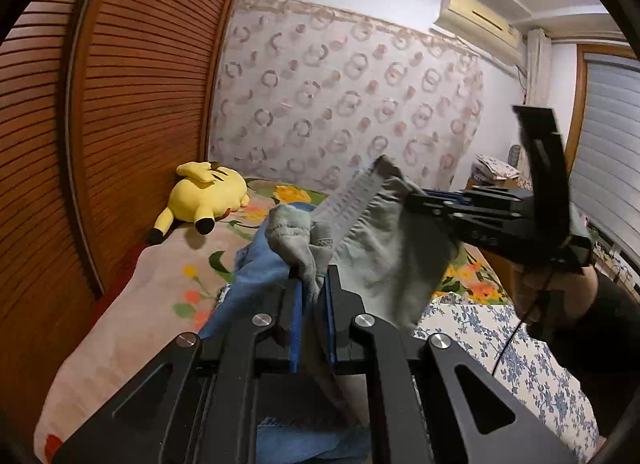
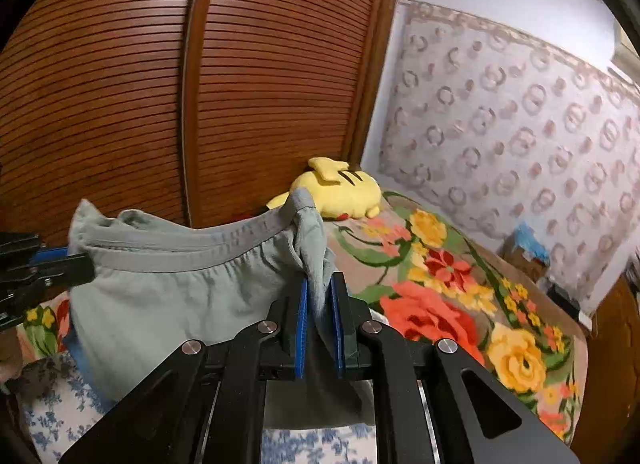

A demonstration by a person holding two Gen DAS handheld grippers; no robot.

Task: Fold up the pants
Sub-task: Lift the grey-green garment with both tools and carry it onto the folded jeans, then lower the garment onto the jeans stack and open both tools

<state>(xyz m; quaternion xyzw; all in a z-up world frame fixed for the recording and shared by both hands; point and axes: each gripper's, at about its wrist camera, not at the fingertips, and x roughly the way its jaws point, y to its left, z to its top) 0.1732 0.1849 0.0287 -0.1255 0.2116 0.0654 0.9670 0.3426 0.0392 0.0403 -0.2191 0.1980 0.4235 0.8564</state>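
Observation:
The pants (image 1: 384, 256) are grey-green with an elastic waistband (image 2: 208, 244), and a blue denim part (image 1: 260, 264) hangs below them. They are held up in the air above the bed. My left gripper (image 1: 313, 284) is shut on one bunched corner of the waistband. My right gripper (image 2: 320, 292) is shut on the other corner; it shows in the left wrist view (image 1: 416, 200) at the right. The left gripper shows at the left edge of the right wrist view (image 2: 80, 264). The waistband stretches between the two.
The bed has a flowered blanket (image 2: 460, 304) and a blue-flowered quilt (image 1: 500, 344) near me. A yellow plush toy (image 1: 208, 196) lies by the brown slatted wardrobe (image 1: 120, 104). A patterned mattress (image 1: 340, 96) leans on the far wall. A window with blinds (image 1: 608, 152) is at right.

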